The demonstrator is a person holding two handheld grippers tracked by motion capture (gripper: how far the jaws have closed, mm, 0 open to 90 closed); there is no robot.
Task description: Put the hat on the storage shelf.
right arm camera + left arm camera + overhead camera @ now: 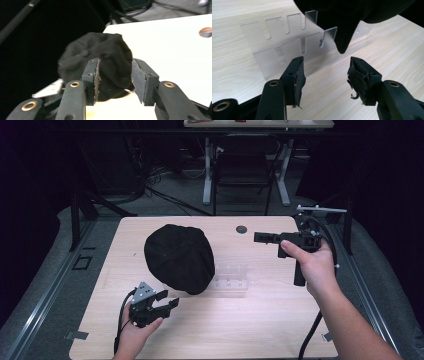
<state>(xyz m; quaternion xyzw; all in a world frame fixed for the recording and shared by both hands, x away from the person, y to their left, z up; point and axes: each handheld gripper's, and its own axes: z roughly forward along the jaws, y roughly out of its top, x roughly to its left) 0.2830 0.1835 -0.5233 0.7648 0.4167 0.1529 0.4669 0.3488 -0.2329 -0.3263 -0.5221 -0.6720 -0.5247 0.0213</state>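
A black cloth cap [179, 257] lies on the wooden table [260, 320], its right edge resting against a clear slotted acrylic rack [231, 277]. My left gripper [169, 299] is open just in front of the cap's near edge, nothing between its jaws. In the left gripper view the open left gripper [325, 72] faces the rack [287, 42], with the cap [352, 17] hanging over it. My right gripper [256, 238] hovers to the right of the cap and points left at it. In the right gripper view, this gripper [115, 75] is open and the cap [100, 55] sits beyond it.
A round cable hole [242, 229] sits in the table near the far edge, also seen as the hole [206, 32] from the right gripper. A dark chair [242, 170] and desk legs stand behind the table. Metal rails run along both sides.
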